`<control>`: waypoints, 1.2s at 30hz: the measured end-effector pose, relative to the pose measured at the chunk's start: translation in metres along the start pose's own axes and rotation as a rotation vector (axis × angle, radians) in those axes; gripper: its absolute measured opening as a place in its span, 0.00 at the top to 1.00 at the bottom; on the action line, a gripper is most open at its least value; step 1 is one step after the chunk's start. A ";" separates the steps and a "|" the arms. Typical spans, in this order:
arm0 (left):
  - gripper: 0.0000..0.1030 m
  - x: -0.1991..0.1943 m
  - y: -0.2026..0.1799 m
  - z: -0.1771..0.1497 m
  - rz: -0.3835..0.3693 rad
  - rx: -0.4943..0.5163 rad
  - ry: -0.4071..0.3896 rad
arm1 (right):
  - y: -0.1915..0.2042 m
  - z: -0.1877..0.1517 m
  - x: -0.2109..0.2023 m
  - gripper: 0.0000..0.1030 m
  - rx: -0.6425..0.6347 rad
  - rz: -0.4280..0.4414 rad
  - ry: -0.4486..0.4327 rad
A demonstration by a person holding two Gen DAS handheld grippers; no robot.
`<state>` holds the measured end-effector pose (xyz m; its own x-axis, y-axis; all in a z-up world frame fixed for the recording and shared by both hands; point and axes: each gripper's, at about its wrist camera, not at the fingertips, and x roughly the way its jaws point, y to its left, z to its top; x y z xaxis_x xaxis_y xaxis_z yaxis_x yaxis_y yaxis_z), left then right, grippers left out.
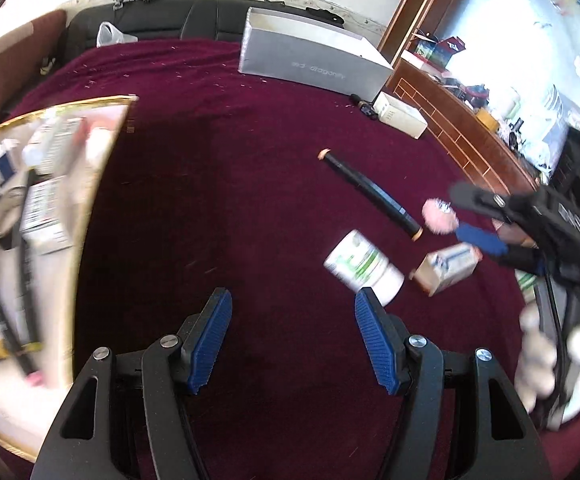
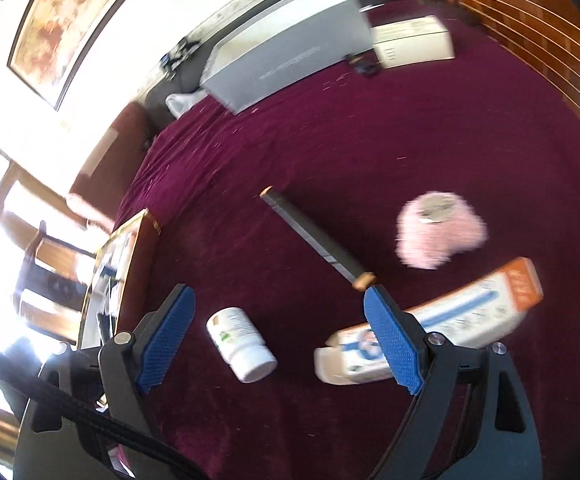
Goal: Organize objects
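Note:
On the maroon cloth lie a white pill bottle, a long black tube with tan ends, a pink fluffy item and an orange-and-white carton. My left gripper is open and empty, above bare cloth left of the bottle. My right gripper is open and empty, hovering over the bottle with its right finger in front of the carton. It shows in the left wrist view above the carton.
A gold-rimmed tray holding several boxes and items sits at the left. A grey box and a small white box stand at the far edge. A wooden cabinet lines the right.

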<state>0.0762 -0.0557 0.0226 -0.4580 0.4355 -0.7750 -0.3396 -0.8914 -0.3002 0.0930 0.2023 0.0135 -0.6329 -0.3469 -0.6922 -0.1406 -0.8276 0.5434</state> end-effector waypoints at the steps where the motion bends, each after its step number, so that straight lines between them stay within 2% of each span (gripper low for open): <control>1: 0.44 0.007 -0.006 0.004 0.003 -0.003 -0.005 | -0.006 0.000 -0.006 0.15 0.014 0.000 -0.009; 6: 0.44 0.040 -0.032 0.015 0.079 0.005 -0.021 | -0.025 -0.002 -0.027 0.15 0.039 -0.026 -0.037; 8: 0.38 0.048 -0.040 0.014 0.080 0.014 -0.018 | -0.031 -0.002 -0.034 0.15 0.042 -0.034 -0.046; 10: 0.38 0.059 -0.051 0.013 0.100 0.044 0.003 | -0.034 -0.002 -0.038 0.15 0.038 -0.046 -0.053; 12: 0.37 0.071 -0.056 0.011 0.068 0.058 0.035 | -0.034 -0.001 -0.039 0.15 0.029 -0.053 -0.054; 14: 0.37 0.073 -0.060 0.010 0.069 0.104 0.035 | -0.031 0.001 -0.036 0.15 0.020 -0.054 -0.049; 15: 0.41 0.072 -0.060 0.011 0.058 0.119 0.044 | -0.029 0.002 -0.033 0.15 0.014 -0.050 -0.044; 16: 0.61 0.070 -0.057 0.011 0.038 0.120 0.051 | -0.029 0.003 -0.032 0.15 0.007 -0.049 -0.039; 17: 0.73 0.069 -0.054 0.012 0.027 0.120 0.069 | -0.027 0.003 -0.030 0.15 0.001 -0.050 -0.037; 19: 0.73 0.064 -0.043 0.014 0.006 0.101 0.091 | -0.022 0.006 -0.022 0.15 -0.013 -0.051 -0.025; 24: 0.73 0.054 -0.029 0.010 0.019 0.102 0.098 | -0.005 0.014 0.008 0.15 -0.079 -0.077 0.021; 28: 0.72 0.057 -0.031 0.011 0.052 0.116 0.080 | 0.017 0.024 0.042 0.15 -0.197 -0.187 0.062; 31: 0.66 0.065 -0.037 0.017 0.067 0.113 0.062 | 0.030 0.028 0.066 0.16 -0.278 -0.261 0.098; 33: 0.62 0.069 -0.039 0.020 0.071 0.104 0.043 | 0.031 0.031 0.076 0.16 -0.293 -0.279 0.113; 36: 0.63 0.071 -0.040 0.020 0.077 0.123 0.022 | 0.030 0.037 0.084 0.17 -0.296 -0.312 0.114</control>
<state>0.0407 0.0132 -0.0089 -0.4693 0.3624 -0.8052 -0.4028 -0.8994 -0.1701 0.0068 0.1646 -0.0108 -0.5047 -0.0935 -0.8582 -0.0770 -0.9853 0.1526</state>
